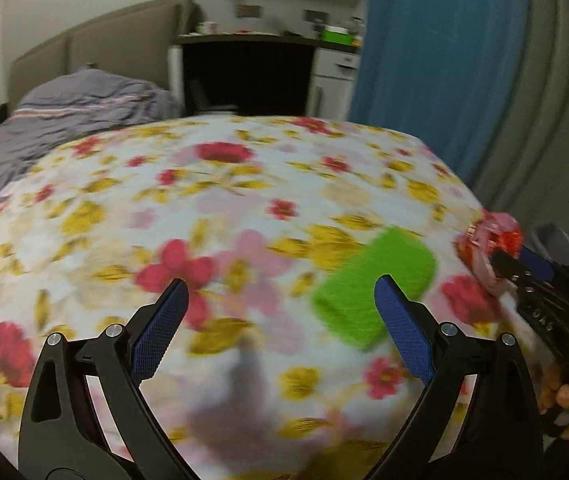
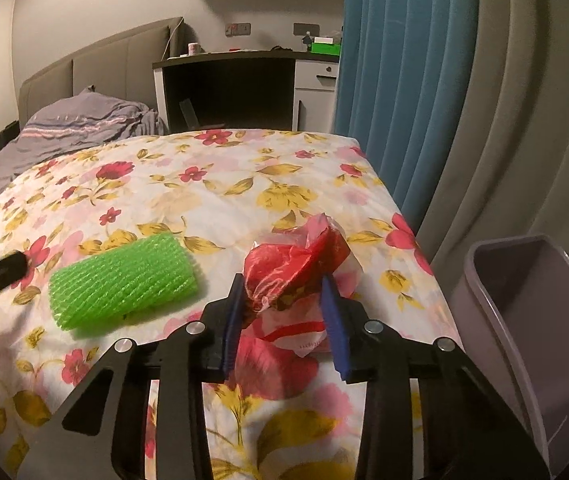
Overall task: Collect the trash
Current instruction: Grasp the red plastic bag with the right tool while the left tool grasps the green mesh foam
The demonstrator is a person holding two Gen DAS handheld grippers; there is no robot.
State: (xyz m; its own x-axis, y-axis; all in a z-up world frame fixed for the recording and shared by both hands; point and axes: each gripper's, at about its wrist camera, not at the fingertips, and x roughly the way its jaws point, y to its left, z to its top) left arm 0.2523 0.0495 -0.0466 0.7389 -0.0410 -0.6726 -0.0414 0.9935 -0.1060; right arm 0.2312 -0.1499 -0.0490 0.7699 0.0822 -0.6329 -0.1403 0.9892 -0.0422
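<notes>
Gripping a crumpled red-and-white plastic bag (image 2: 296, 268), the right gripper (image 2: 284, 312) had both blue pads pressed against the bag's sides, just above the floral bedspread (image 2: 212, 184). Bag bulged up and forward past the fingertips; a white part with a red line hung beneath it, between the fingers. Green foam mesh sleeve (image 2: 124, 284) lay flat on the bedspread to the left of the bag, apart from it. Lilac plastic bin (image 2: 532, 320) stood off the bed's right edge, beside the grey and blue curtains (image 2: 424, 80); nothing visible in the part of its inside that showed.

Left gripper (image 1: 280, 316) spread wide with nothing between its pads, hovering over the bedspread; view motion-blurred. Sleeve (image 1: 372, 288) sat just ahead of its right finger, partly behind the tip. Right gripper with the bag (image 1: 488, 248) appeared at that view's right edge.
</notes>
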